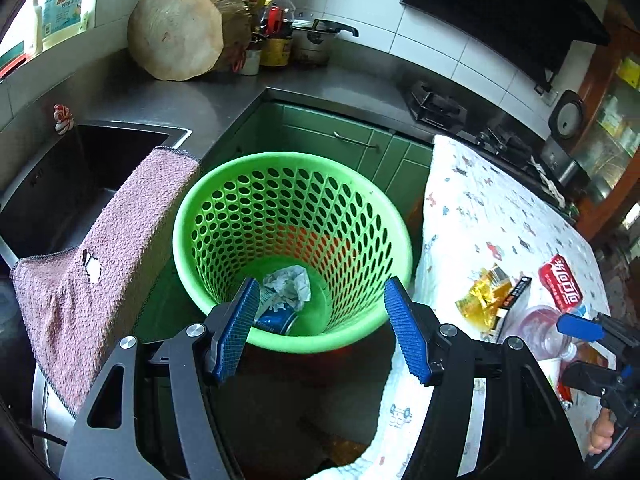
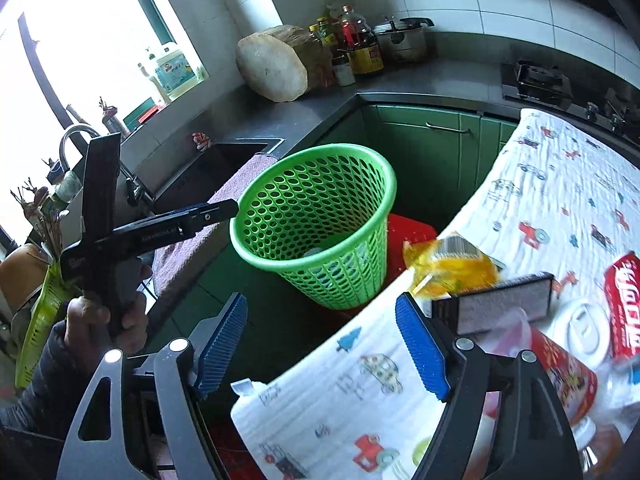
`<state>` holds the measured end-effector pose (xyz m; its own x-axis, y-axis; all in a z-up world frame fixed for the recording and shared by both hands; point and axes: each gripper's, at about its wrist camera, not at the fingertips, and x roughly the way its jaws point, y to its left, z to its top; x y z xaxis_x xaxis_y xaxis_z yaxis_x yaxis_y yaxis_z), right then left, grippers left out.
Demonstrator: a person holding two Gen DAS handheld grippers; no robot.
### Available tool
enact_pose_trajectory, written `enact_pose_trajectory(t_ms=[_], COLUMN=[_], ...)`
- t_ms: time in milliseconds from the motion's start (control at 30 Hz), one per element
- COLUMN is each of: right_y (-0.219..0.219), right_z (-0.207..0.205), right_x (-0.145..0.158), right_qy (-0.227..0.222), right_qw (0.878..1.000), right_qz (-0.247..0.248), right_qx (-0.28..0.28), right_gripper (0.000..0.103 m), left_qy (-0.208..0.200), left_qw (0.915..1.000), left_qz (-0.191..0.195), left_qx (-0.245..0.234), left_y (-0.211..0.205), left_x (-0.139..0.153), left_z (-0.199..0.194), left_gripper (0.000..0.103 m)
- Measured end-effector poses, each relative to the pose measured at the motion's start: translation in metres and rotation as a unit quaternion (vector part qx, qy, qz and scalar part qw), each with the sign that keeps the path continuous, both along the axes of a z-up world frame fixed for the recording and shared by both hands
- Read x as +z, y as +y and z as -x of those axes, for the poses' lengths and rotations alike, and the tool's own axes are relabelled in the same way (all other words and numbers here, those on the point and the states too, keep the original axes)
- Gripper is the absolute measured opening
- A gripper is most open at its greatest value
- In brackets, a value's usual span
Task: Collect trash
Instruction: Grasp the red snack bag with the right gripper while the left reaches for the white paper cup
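Green basket (image 1: 292, 216): glossy perforated plastic. Inside: crumpled paper (image 1: 290, 286), shiny metal can (image 1: 276, 318). Pink towel (image 1: 100, 256): rough terry cloth, torn. Counter (image 1: 200, 100) and sink (image 1: 80, 168): brushed matt steel. Chopping block (image 1: 176, 32): raw rough wood. Tablecloth (image 2: 560, 184): soft quilted printed cotton. Yellow wrapper (image 2: 452, 264): glossy crinkled foil. Gripper pads (image 1: 236, 328): ribbed blue rubber on matt black plastic.

— The bin (image 1: 292, 248)?
— Bright green, dotted all over with holes; white paper (image 1: 290, 286) and a blue can (image 1: 276, 320) inside.
— The cloth (image 2: 552, 208)?
— White, printed with little red and blue cars (the wrapper (image 2: 452, 268) at its edge is yellow).
— The towel (image 1: 104, 256)?
— Dusty pink. Both grippers' pads (image 1: 236, 330) are blue.
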<state>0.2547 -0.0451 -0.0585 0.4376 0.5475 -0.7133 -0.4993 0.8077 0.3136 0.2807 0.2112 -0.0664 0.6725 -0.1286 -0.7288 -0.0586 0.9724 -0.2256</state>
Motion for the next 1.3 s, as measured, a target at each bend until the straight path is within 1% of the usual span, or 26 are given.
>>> enact_pose_trajectory(t_ms=[67,133,233,467,600,767,867,900,933,967,1000,1133,1233,1267,1300], right_y=[-0.021,-0.044,-0.078,-0.147,-0.171,-0.18,-0.175,-0.174,-0.174,-0.173,-0.171,-0.164,-0.164,-0.165,-0.165], right_z=[0.019,0.035,0.06,0.097,0.11,0.106,0.096,0.094,0.091,0.088,0.086,0.078,0.073,0.072,0.073], right_x=[0.001,0.0,-0.005,-0.028,-0.045,-0.065,-0.075,-0.078,-0.081,-0.084,-0.087,-0.097,-0.108,-0.111,-0.11], right_qy=[-0.011,-0.016,-0.021,-0.007,0.01,0.027,0.035,0.037,0.04,0.042,0.044,0.042,0.055,0.06,0.055], right_qw=[1.0,0.999,0.998,0.992,0.99,0.988,0.988,0.988,0.988,0.988,0.988,0.986,0.984,0.984,0.984], right_qz=[0.009,0.014,0.029,0.052,0.053,0.055,0.058,0.058,0.058,0.059,0.063,0.088,0.097,0.096,0.097], right_qx=[-0.014,-0.028,-0.051,-0.11,-0.131,-0.139,-0.139,-0.138,-0.136,-0.136,-0.136,-0.135,-0.138,-0.14,-0.141], right_gripper=[0.077,0.077,0.077,0.079,0.079,0.079,0.079,0.079,0.079,0.078,0.078,0.077,0.069,0.068,0.065], left_qy=[-0.006,-0.013,-0.022,-0.033,-0.026,-0.007,0.009,0.013,0.018,0.02,0.023,0.035,0.047,0.049,0.052], left_qw=[0.9999,0.9998,0.9992,0.9967,0.9946,0.9914,0.9896,0.989,0.9886,0.9886,0.9885,0.9862,0.9834,0.9826,0.9818], left_qz=[0.003,0.002,0.011,0.021,0.027,0.029,0.033,0.034,0.033,0.032,0.031,0.038,0.039,0.036,0.034], left_qx=[-0.009,-0.015,-0.031,-0.072,-0.096,-0.127,-0.14,-0.144,-0.146,-0.146,-0.146,-0.157,-0.171,-0.175,-0.179], left_y=[-0.014,-0.03,-0.053,-0.107,-0.135,-0.164,-0.177,-0.18,-0.183,-0.186,-0.188,-0.197,-0.207,-0.211,-0.214], left_x=[0.005,0.011,0.018,0.026,0.024,0.014,0.007,0.005,0.002,0.0,-0.003,-0.01,-0.016,-0.019,-0.021], left_z=[0.008,0.017,0.03,0.052,0.06,0.07,0.073,0.074,0.075,0.076,0.077,0.076,0.075,0.075,0.074], left_gripper=[0.067,0.067,0.067,0.067,0.067,0.067,0.067,0.068,0.072,0.078,0.08,0.08,0.08,0.08,0.08])
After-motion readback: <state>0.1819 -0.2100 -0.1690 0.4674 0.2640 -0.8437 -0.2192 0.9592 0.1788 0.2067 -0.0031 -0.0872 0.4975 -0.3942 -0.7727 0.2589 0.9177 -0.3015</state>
